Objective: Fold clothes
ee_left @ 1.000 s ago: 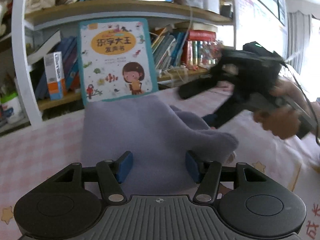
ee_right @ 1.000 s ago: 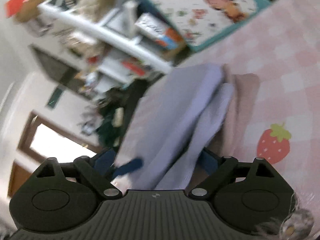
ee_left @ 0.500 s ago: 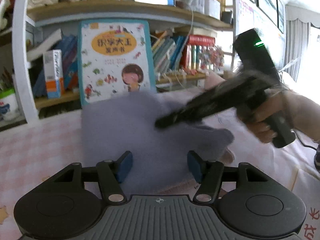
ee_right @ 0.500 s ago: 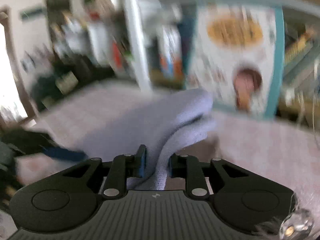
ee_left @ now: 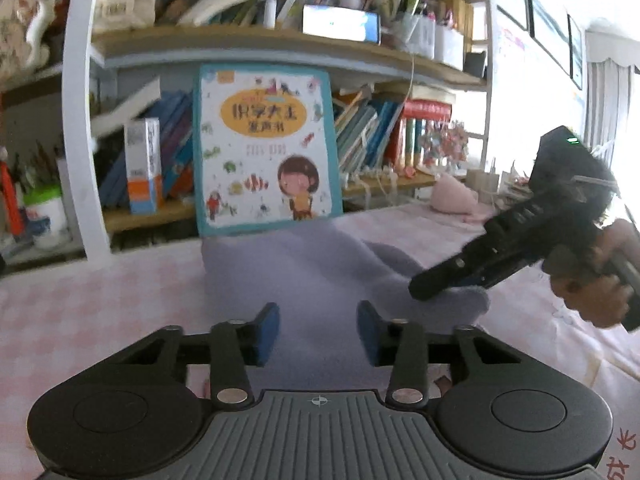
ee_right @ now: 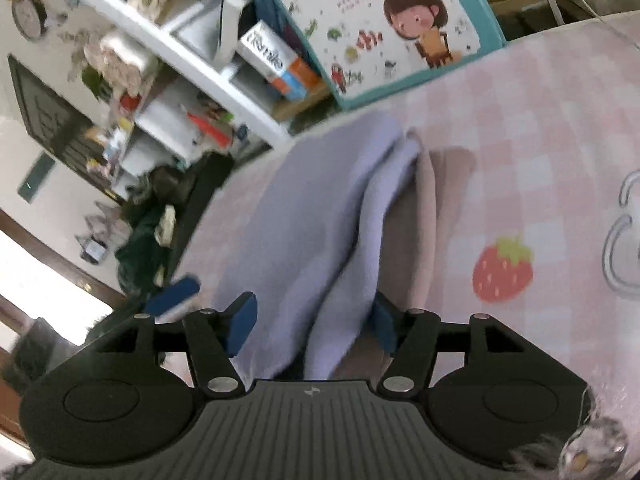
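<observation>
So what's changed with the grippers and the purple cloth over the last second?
Half a second ago the right gripper was pinched shut on a fold of the purple cloth; now its jaws are open, the fold lying loose between them. The left gripper stayed open over the cloth's near edge, and the picture book has not moved.

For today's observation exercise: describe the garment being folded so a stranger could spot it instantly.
Start at the big teal-bordered picture book propped against the bookshelf. On the pink checked tablecloth before it lies the lavender garment, soft and plain. A dusty-pink cloth peeks out beside it, but only the lavender one sits between both grippers' open fingers.
</observation>
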The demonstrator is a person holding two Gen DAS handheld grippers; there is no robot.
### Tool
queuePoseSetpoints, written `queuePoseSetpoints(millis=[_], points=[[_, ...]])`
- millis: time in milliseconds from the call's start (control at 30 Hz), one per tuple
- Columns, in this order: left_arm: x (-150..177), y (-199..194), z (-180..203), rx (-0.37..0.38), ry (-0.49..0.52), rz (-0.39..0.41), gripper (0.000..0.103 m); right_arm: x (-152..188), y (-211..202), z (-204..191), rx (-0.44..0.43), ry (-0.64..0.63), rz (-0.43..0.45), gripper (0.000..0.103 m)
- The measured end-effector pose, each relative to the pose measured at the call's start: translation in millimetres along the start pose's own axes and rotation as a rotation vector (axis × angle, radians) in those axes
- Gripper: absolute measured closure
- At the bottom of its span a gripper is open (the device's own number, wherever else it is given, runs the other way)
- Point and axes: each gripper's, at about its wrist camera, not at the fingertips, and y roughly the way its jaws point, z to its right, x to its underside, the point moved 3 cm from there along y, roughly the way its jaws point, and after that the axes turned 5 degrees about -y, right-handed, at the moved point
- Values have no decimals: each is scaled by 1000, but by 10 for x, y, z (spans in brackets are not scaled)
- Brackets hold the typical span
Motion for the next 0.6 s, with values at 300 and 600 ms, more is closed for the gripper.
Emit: queuePoseSetpoints(millis=[300,600], points=[[134,159,16,52,-33,-64,73,219,-140,-422,138,-230,8,89],[132,183,12,55,-45,-69,72,166,-44,31,48,-1,23,64]])
